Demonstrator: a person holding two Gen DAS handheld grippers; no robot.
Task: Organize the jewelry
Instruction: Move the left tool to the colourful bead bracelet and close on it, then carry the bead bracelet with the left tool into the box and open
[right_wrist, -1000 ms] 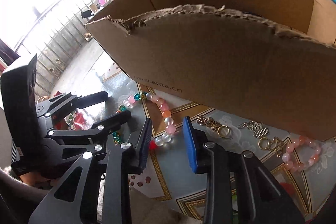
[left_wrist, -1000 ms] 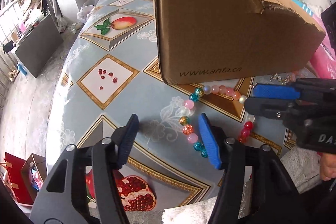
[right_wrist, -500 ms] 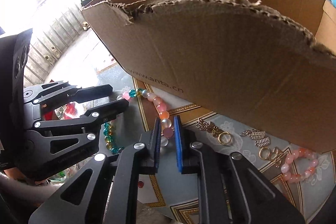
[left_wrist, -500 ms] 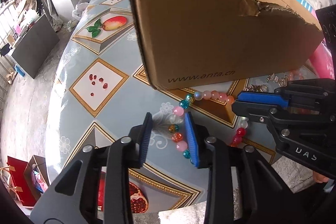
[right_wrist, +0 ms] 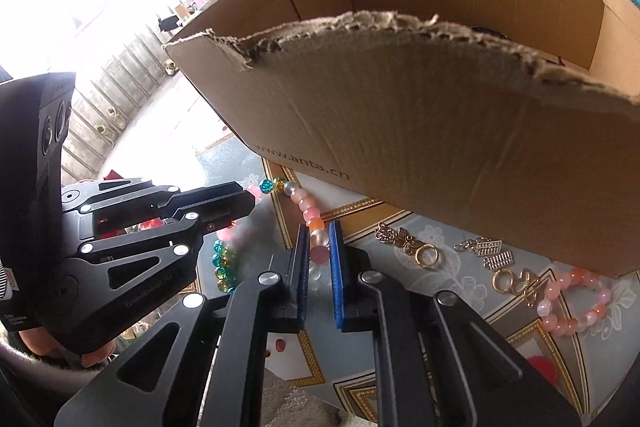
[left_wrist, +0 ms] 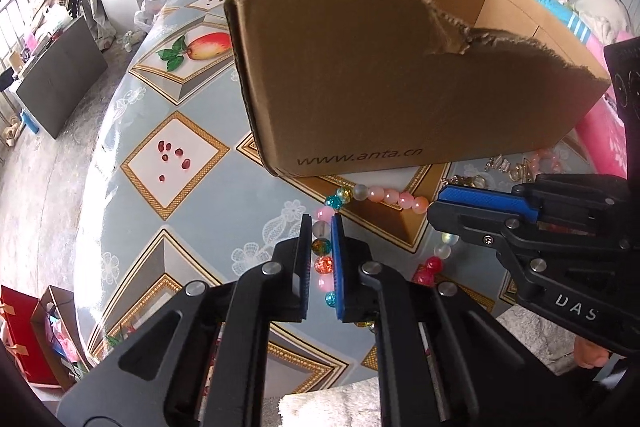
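Note:
A strand of mixed colour beads (left_wrist: 384, 195) lies looped on the patterned tablecloth in front of a torn cardboard box (left_wrist: 400, 87). My left gripper (left_wrist: 321, 223) is closing on the strand's left side, with an orange and a green bead between its blue pads. My right gripper (right_wrist: 319, 227) is shut on pale pink beads of the same strand (right_wrist: 306, 203), close under the box (right_wrist: 420, 147). Each gripper shows in the other's view: the right gripper (left_wrist: 434, 207) at right, the left gripper (right_wrist: 249, 199) at left.
Gold rings and charms (right_wrist: 426, 255) and a pink bead bracelet (right_wrist: 568, 303) lie right of the strand along the box's foot. The tablecloth (left_wrist: 172, 163) curves off to a floor at left with red bags (left_wrist: 20, 335). A white fluffy cloth (left_wrist: 328, 407) lies at the near edge.
Both pairs of jaws have closed from wide apart onto the bead strand. The hands have hardly shifted, and the box now shows from slightly higher.

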